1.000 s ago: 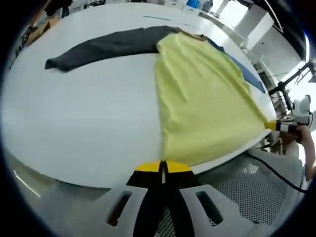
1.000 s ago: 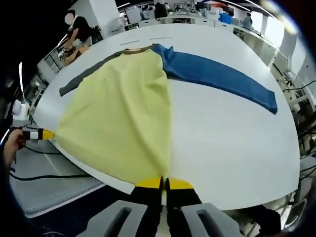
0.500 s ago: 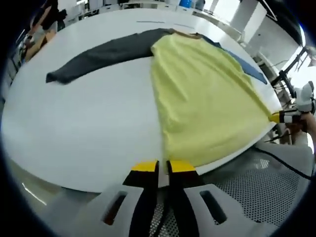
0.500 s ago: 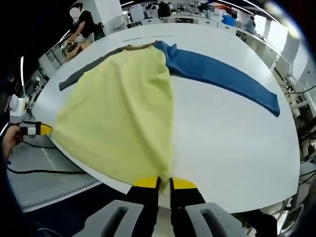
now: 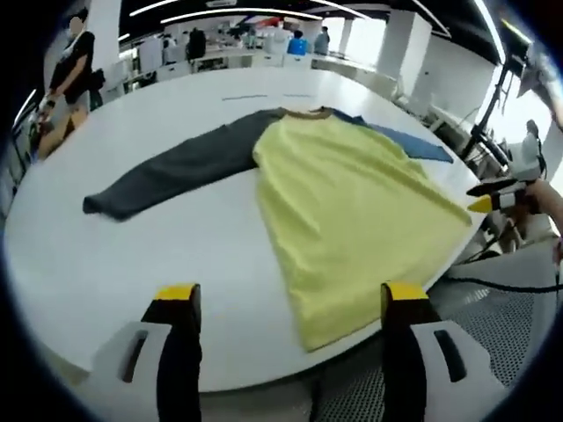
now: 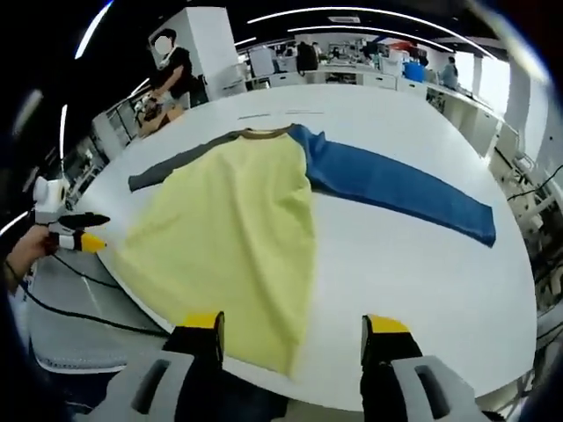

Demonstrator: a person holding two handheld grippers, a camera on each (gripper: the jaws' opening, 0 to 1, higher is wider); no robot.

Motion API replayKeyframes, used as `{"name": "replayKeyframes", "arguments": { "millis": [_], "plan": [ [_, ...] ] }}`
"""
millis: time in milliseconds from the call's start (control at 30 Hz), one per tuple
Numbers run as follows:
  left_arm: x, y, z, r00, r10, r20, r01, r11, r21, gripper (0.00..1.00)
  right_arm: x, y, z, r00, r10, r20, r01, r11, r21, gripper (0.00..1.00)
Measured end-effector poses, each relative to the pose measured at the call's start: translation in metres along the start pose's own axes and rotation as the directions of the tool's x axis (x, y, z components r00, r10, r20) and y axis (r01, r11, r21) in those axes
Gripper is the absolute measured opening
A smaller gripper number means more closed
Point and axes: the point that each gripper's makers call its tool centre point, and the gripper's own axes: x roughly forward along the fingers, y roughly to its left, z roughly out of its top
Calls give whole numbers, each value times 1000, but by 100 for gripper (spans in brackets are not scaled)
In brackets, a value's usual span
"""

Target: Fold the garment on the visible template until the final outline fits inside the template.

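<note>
A broad white table (image 5: 132,255) with a rounded edge carries the work; one garment (image 5: 352,220) lies spread flat on it, its yellow body reaching right to the near edge; the dark grey sleeve (image 5: 176,167) stretches out to one side, the blue sleeve (image 6: 396,189) to the other, both flat on the white top; a brown collar (image 6: 259,134) lies at the far end of the body.

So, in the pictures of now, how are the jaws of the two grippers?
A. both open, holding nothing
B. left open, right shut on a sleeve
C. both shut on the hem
A: the left gripper and right gripper both have their jaws spread wide, and the yellow shirt lies free on the white table.
</note>
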Motion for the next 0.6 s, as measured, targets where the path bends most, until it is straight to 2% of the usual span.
{"name": "replayKeyframes", "arguments": {
  "millis": [167, 400, 600],
  "plan": [
    [-1, -2, 15, 998, -19, 55, 16, 999, 51, 98, 0, -7, 23, 997, 3, 80, -1, 1000, -16, 69],
    [0, -6, 22, 996, -58, 70, 51, 995, 88, 99, 1, -20, 44, 991, 12, 130, -10, 1000, -15, 76],
    [0, -6, 25, 995, -63, 82, 55, 994, 94, 99, 0, -46, 58, 986, -32, 166, 34, 999, -8, 75]
  ]
}}
